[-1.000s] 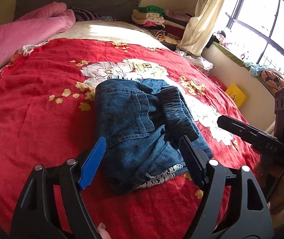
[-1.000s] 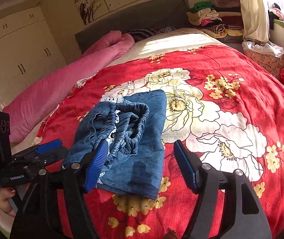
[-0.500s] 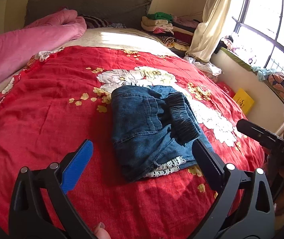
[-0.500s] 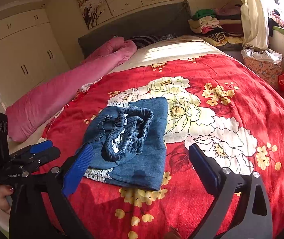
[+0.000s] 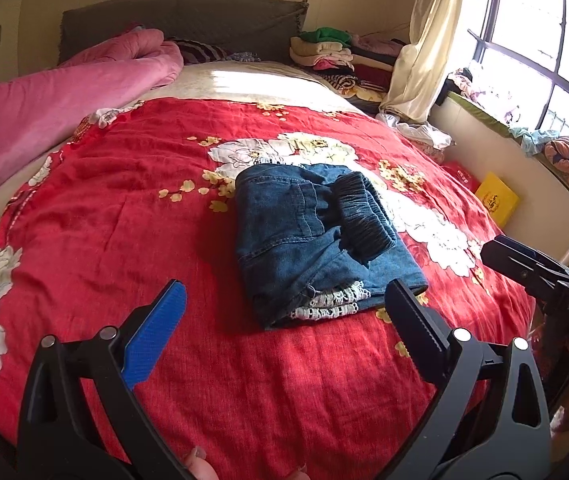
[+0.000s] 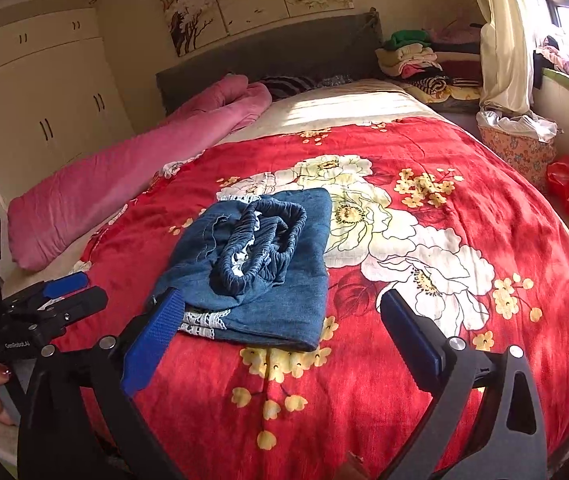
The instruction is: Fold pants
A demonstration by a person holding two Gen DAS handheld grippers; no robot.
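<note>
Blue denim pants [image 5: 308, 236] lie folded in a compact bundle on the red floral bedspread [image 5: 132, 216], elastic waistband on top and white lace trim at the near edge. They also show in the right wrist view [image 6: 260, 264]. My left gripper [image 5: 284, 316] is open and empty, held above the bed just short of the bundle. My right gripper [image 6: 280, 320] is open and empty, also short of the bundle. The right gripper appears at the right edge of the left wrist view [image 5: 540, 276]; the left gripper shows at the left edge of the right wrist view [image 6: 48, 300].
A pink quilt [image 5: 44, 108] lies along the bed's left side. Folded clothes [image 5: 336, 56] are stacked by the headboard. A curtain [image 5: 416, 52], window ledge, yellow box [image 5: 496, 200], red bag [image 6: 568, 184] and floral basket [image 6: 516, 148] are at the right. Wardrobe [image 6: 32, 100] at left.
Both grippers have drawn back from the folded pants and opened wider. The bundle lies still on the bed.
</note>
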